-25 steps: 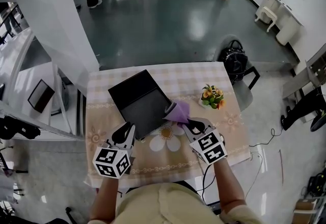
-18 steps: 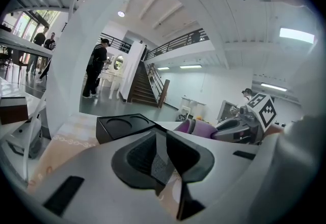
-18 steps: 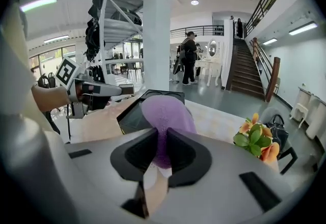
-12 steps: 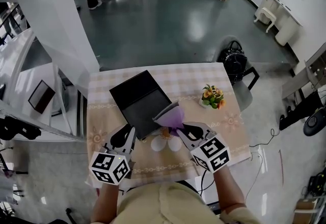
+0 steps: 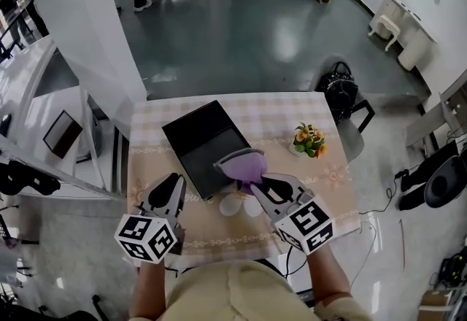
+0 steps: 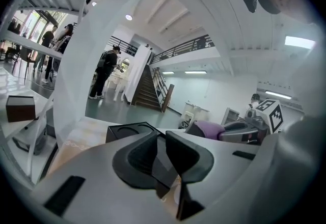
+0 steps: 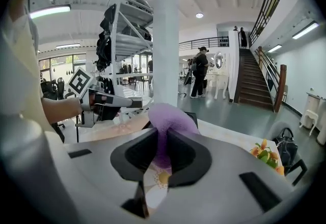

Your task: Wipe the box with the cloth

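As both claws lift and pull back toward the person, the cloth [image 5: 244,164] comes up with the right claw [image 5: 256,184]. It is a purple bunch clamped between the jaws and sticking out just past the tips. A second ago it sat lower, against the box's near right edge. Now it hangs above that corner, apparently off the lid. The box [image 5: 206,143] is black, just ahead and left of the right claw, and it hasn't shifted on the surface [image 5: 292,111].

The left claw [image 5: 168,185] has just been closing its jaws. A narrow gap is left, nothing is between them, and they touch nothing. The box lies ahead and slightly right of it. The flower pot [image 5: 309,139], ahead and right of the right claw, is untouched.

Read: the cloth is secured, but this looks like a lift-off between strokes or before the first one. The cloth has to go back down on the lid to wipe. The left claw isn't steadying the box, so the box may slide.
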### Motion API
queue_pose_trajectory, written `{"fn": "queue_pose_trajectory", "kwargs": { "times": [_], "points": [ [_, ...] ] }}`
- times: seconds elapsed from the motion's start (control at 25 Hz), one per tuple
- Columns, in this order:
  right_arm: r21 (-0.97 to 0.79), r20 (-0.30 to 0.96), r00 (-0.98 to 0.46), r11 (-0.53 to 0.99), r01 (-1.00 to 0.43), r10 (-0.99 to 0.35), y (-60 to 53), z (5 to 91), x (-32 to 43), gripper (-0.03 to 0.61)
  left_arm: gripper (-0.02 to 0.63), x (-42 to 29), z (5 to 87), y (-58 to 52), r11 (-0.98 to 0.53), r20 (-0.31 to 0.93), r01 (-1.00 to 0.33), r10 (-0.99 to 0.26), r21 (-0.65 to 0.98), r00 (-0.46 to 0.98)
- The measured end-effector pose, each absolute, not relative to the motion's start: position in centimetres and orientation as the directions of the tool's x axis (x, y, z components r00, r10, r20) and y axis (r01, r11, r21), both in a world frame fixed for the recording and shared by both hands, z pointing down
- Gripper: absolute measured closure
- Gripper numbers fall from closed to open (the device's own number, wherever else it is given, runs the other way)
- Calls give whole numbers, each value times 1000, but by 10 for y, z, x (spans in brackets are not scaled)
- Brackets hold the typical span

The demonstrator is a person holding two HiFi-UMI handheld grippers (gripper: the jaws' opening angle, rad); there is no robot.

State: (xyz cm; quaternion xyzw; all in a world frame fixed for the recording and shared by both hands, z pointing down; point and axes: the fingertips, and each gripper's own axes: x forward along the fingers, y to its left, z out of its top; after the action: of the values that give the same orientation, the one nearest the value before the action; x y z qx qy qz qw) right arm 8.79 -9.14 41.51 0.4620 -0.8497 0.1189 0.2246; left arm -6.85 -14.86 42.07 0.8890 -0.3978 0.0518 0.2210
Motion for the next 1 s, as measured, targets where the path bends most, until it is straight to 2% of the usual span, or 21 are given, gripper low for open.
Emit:
{"fn": "queue_pose_trajectory", "kwargs": {
  "times": [0.4, 0.56, 1.0],
  "points": [
    [4, 341, -505, 538, -843, -793, -103, 371, 73, 508, 557, -79, 384, -152, -603, 216, -747, -719, 278, 661],
    [2, 312, -494, 520, -854, -812, -107, 365, 71, 508, 560, -84, 374, -152, -598, 180, -753, -737, 273, 651],
    [-35, 263, -516, 526, -850, -815, -108, 365, 64, 511, 561, -90, 375, -150, -580, 186, -772, -755, 259, 629]
  ]
}}
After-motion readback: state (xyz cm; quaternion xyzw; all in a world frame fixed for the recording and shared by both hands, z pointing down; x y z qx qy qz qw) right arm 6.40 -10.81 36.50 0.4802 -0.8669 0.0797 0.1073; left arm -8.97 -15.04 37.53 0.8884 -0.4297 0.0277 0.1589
